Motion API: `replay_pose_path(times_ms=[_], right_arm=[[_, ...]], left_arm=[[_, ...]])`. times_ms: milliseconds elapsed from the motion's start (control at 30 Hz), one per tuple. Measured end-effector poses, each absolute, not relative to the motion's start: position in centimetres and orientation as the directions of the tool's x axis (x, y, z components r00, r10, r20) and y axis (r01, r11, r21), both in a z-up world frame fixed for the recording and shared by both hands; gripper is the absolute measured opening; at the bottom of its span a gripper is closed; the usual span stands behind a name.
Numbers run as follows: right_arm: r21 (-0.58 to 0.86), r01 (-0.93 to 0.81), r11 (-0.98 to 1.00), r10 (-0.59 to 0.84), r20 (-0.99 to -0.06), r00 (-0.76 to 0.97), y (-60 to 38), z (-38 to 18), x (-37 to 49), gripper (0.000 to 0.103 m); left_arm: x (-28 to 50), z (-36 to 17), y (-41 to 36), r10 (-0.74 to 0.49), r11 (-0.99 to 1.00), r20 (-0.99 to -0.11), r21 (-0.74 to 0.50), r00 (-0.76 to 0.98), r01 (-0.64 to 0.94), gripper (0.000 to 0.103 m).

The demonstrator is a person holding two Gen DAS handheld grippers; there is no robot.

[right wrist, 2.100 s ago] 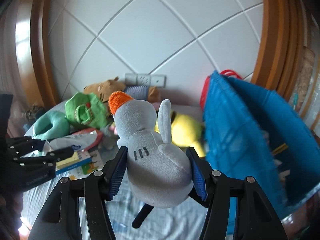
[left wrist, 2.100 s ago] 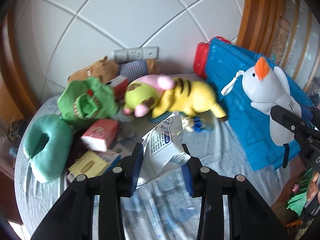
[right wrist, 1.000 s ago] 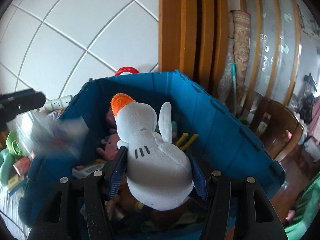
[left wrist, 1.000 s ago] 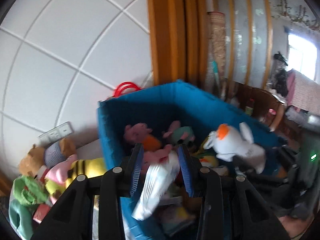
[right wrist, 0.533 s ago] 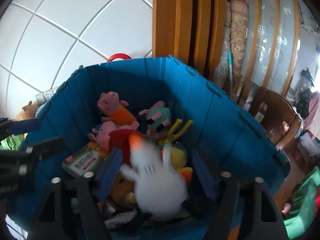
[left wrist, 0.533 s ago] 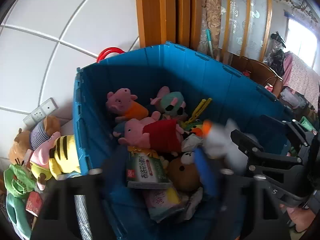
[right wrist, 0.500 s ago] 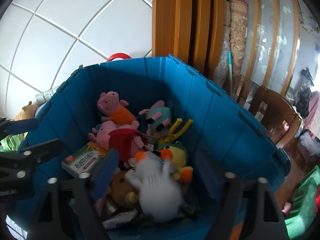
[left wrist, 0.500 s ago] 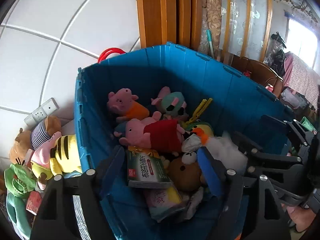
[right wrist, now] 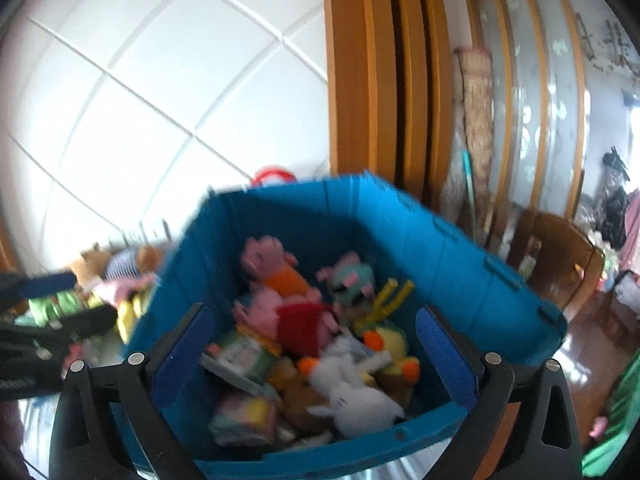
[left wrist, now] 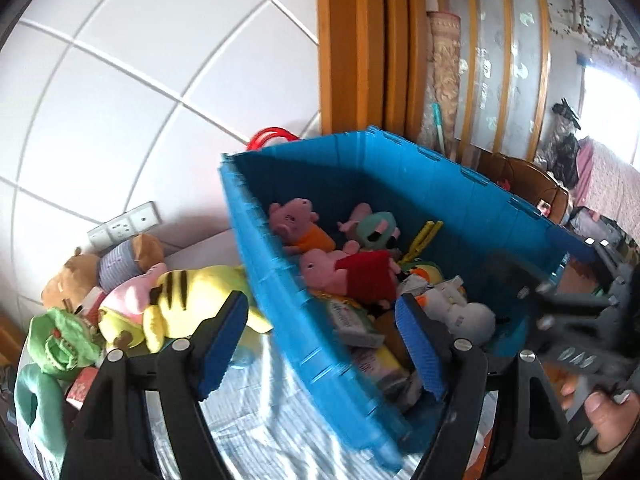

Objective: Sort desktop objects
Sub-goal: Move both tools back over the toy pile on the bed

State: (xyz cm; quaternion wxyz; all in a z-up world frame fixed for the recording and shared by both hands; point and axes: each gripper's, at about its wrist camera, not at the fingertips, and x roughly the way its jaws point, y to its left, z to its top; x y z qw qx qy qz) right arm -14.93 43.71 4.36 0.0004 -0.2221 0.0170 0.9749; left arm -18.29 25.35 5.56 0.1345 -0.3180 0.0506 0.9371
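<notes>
Both grippers, left [left wrist: 320, 344] and right [right wrist: 314, 356], hang spread wide with nothing between the pads. The white duck [right wrist: 352, 392] lies in the blue bin [right wrist: 460, 264] on other toys, beside the snack pack [right wrist: 240, 354].

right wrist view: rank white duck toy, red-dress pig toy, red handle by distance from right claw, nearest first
1. White duck toy: in the blue bin, just ahead of the right claw, between its open fingers.
2. Red-dress pig toy: mid-bin, left of centre.
3. Red handle: behind the bin's far wall.
</notes>
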Motion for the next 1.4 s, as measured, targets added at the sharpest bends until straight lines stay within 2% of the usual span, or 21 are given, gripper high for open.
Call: replay_pose_path(times_ms=[100, 400, 700, 1167, 1400], right_arm=[[0.045, 0.013, -0.999, -0.031, -0.416, -0.909, 42.1, 5.2, -14.3, 0.103], [0.050, 0.082, -0.995, -0.096, -0.467, -0.879, 36.9, 3.7, -13.4, 0.103], [0.034, 0.239, -0.970, -0.225, -0.485, -0.845, 27.5, 2.5, -12.9, 0.103], [0.070, 0.440, -0.895, -0.389, -0.605, -0.695, 8.9, -4.1, -14.2, 0.103], [0.067, 0.522, -0.850, -0.430, -0.660, -0.616, 1.5, -6.6, -14.4, 0.103]], left_arm=[[-17.2, 5.2, 22.9, 0.190, -0.969, -0.613, 0.009, -0.766, -0.248, 0.076], [-14.6, 2.8, 15.2, 0.120, -0.989, -0.661, -0.017, -0.741, -0.144, 0.076], [-12.0, -0.7, 5.1, 0.025, -0.999, -0.718, -0.050, -0.695, 0.016, 0.076], [-6.0, -7.2, -15.4, -0.190, -0.947, -0.775, -0.016, -0.602, 0.320, 0.076], [-3.3, -9.2, -22.4, -0.261, -0.893, -0.802, -0.012, -0.538, 0.450, 0.076]])
